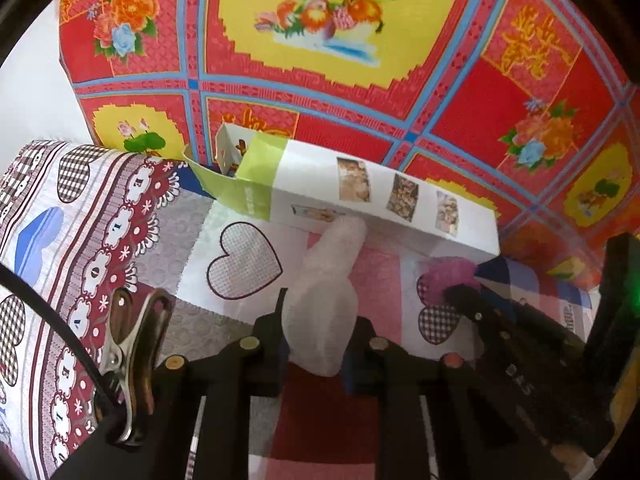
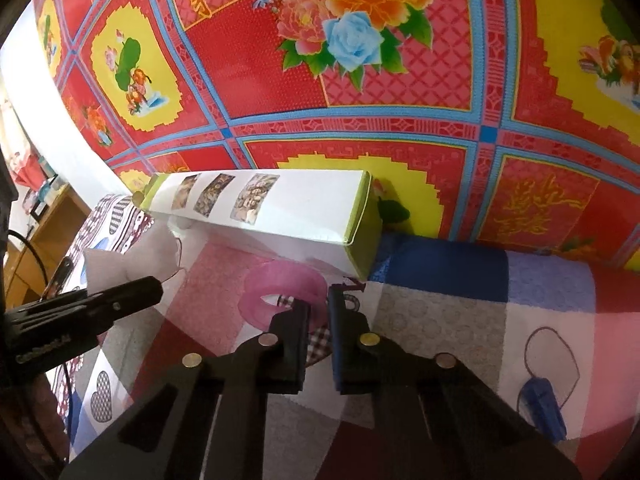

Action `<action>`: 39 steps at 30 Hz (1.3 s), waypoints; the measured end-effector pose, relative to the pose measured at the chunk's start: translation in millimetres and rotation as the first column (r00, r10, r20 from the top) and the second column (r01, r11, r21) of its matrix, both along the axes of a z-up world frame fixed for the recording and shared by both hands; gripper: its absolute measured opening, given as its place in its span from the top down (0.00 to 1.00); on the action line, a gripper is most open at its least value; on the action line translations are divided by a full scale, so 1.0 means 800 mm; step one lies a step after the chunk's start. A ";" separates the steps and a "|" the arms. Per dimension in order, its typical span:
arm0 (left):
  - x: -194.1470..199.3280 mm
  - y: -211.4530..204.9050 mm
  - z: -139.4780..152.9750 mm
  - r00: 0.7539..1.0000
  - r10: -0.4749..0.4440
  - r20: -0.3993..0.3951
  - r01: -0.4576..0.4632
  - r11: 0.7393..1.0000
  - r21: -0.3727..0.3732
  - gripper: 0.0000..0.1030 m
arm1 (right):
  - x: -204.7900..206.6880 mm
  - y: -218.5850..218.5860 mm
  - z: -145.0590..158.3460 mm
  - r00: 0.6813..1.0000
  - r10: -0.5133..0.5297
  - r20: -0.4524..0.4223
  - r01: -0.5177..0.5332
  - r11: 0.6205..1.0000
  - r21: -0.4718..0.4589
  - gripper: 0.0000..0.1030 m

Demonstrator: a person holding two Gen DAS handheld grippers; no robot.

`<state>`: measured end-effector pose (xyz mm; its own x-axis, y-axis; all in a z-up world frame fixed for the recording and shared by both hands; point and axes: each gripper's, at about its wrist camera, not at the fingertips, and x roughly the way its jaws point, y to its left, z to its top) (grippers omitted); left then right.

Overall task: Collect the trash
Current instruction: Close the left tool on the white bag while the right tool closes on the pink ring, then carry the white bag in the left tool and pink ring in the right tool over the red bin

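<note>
My left gripper [image 1: 320, 312] is shut on a crumpled white wrapper [image 1: 324, 292], whose tip reaches toward a long white-and-green carton [image 1: 360, 196]. The carton lies on a patchwork quilt [image 1: 240, 260] with its green end flaps open. In the right wrist view my right gripper [image 2: 318, 308] is closed on the near rim of a translucent pink ring [image 2: 272, 284], just in front of the carton [image 2: 304, 208]. The left gripper [image 2: 152, 286] enters from the left there, with the white wrapper [image 2: 108, 268] in it. The right gripper [image 1: 464, 296] also shows at the pink ring [image 1: 444, 274] in the left wrist view.
The quilt [image 2: 440, 320] lies over a red floral mat [image 2: 360, 120]. A blue clip [image 2: 540, 404] rests on the quilt at the right. A metal spring clip [image 1: 128, 344] and a black cable sit by my left gripper. A wooden shelf [image 2: 40, 224] stands far left.
</note>
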<state>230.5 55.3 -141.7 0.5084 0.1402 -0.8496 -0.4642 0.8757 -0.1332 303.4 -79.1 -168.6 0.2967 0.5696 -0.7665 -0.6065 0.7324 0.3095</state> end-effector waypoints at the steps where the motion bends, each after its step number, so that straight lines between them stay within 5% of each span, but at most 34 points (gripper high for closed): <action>1: -0.002 0.000 0.002 1.000 -0.001 0.003 0.001 1.000 -0.001 0.81 | -0.001 -0.001 0.002 1.000 0.001 0.005 -0.001 1.000 0.000 0.90; 20: -0.048 -0.015 0.053 0.997 -0.061 0.040 0.063 0.997 -0.041 0.81 | -0.054 -0.048 0.048 1.000 -0.022 -0.010 0.022 0.999 0.039 0.90; 39: -0.094 -0.086 0.088 0.979 -0.200 0.039 0.201 0.979 -0.037 0.81 | -0.131 -0.144 0.095 0.987 -0.161 -0.024 0.162 0.985 0.050 0.90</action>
<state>155.6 -13.8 -71.6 0.5523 -0.0018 -0.8336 -0.2741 0.9440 -0.1837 198.8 -194.2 -92.8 0.3731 0.5542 -0.7441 -0.4745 0.8032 0.3602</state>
